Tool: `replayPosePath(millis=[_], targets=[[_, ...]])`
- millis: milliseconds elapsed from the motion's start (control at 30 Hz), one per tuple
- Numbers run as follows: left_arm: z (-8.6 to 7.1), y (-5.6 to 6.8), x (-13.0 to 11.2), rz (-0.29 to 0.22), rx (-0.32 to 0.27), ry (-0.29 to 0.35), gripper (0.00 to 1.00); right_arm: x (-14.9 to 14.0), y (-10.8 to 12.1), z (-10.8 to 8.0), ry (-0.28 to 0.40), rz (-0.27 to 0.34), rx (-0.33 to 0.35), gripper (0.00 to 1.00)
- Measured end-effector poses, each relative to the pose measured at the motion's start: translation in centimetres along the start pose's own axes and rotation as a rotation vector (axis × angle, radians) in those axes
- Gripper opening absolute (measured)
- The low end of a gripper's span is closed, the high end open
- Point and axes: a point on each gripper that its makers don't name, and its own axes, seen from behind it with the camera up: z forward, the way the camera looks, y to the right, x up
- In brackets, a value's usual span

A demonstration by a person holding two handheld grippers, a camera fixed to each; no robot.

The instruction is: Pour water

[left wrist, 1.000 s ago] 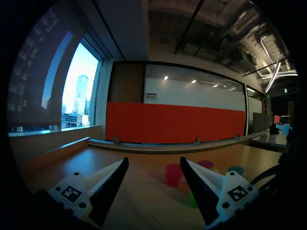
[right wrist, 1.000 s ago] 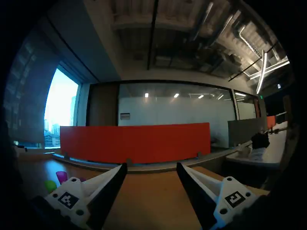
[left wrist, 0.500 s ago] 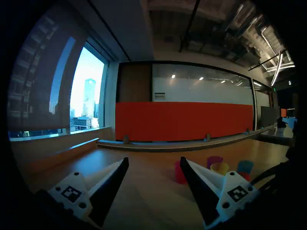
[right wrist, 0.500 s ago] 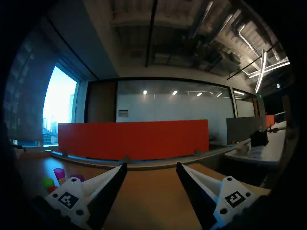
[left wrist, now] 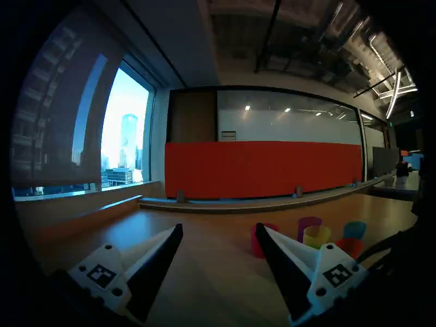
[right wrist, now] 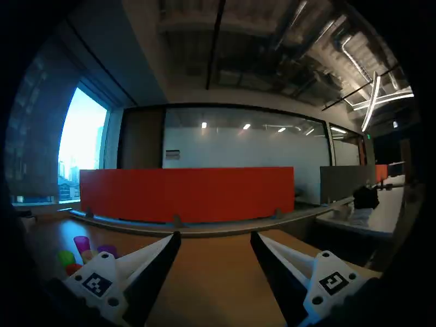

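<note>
Several small coloured cups stand on the wooden table. In the left gripper view a red cup sits just beyond my open left gripper, partly behind its right finger, with a purple cup, a yellow cup, a blue cup and another red cup to the right. In the right gripper view the cups lie far left: a purple cup, a green cup and others. My right gripper is open over bare table, with nothing between its fingers.
An orange partition runs along the table's far edge, with a glass wall behind it. A large window is at the left. Another desk with dark objects stands at the right in the right gripper view.
Both views have shifted slightly: the cups have moved further into sight, to the right of the left gripper and at the far left of the right gripper view. Both grippers stay open.
</note>
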Motion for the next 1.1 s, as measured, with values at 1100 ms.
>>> replayPosePath(millis=[1100], targets=[[1.6,0.0,-3.8,-0.005,-0.012,-0.054,1.00,-0.8,1.0,0.2,-0.017,-0.008,-0.024,0.99]])
